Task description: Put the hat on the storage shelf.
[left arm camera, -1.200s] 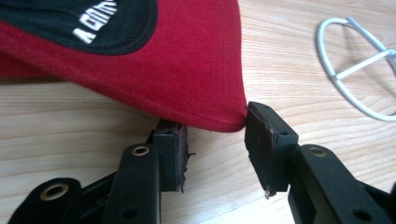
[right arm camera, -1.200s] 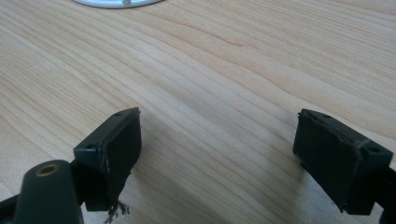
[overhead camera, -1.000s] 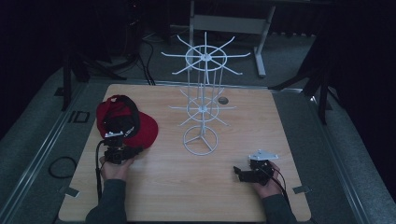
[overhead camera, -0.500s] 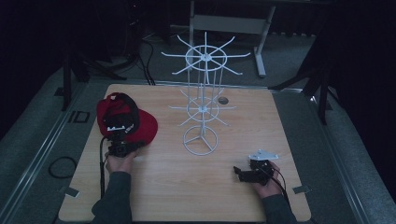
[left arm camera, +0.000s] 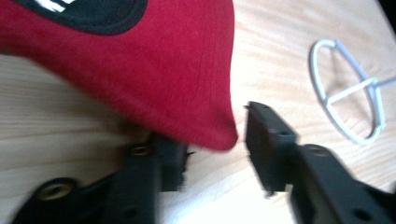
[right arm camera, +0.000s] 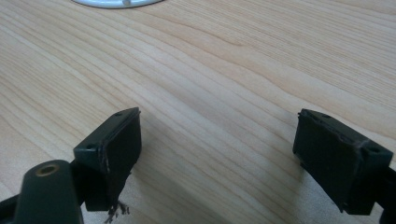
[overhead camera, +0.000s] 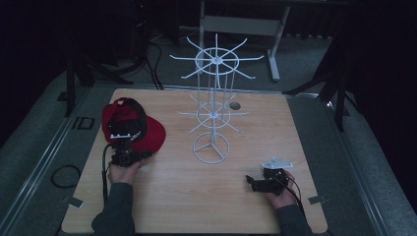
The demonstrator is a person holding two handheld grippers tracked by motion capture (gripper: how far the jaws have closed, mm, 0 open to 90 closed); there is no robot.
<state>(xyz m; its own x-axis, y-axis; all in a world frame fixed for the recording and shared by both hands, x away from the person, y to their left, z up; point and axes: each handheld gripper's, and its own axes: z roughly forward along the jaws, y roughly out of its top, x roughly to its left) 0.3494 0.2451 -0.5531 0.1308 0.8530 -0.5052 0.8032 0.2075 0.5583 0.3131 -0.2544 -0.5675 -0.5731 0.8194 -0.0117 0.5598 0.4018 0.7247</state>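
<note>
Beside the white wire display stand (overhead camera: 212,115) with its ring foot and spoked tiers, toward the person's left, a red fabric baseball cap with black trim (overhead camera: 130,127) is lying on the pale wooden worktop (overhead camera: 196,196). Its brim is pointing toward the near edge, well apart from the stand's ring foot. On the near side of the cap, the left hand-held gripper (overhead camera: 124,156) is reaching in at the brim. In the left gripper view the left hand-held gripper (left arm camera: 212,149) is standing partly open with the tip of the cap's (left arm camera: 154,70) brim between its jaws; one jaw is lying under the brim edge, the other is standing just clear of it, and the jaws have just been opening slightly after closing. The stand's ring foot (left arm camera: 348,93) is showing off to the side there. Nearer the person than the stand, to its right, the right hand-held gripper (overhead camera: 260,182) is resting low on the worktop, and in the right gripper view the right hand-held gripper (right arm camera: 217,144) is gaping wide over bare wood (right arm camera: 233,70), holding nothing.
</note>
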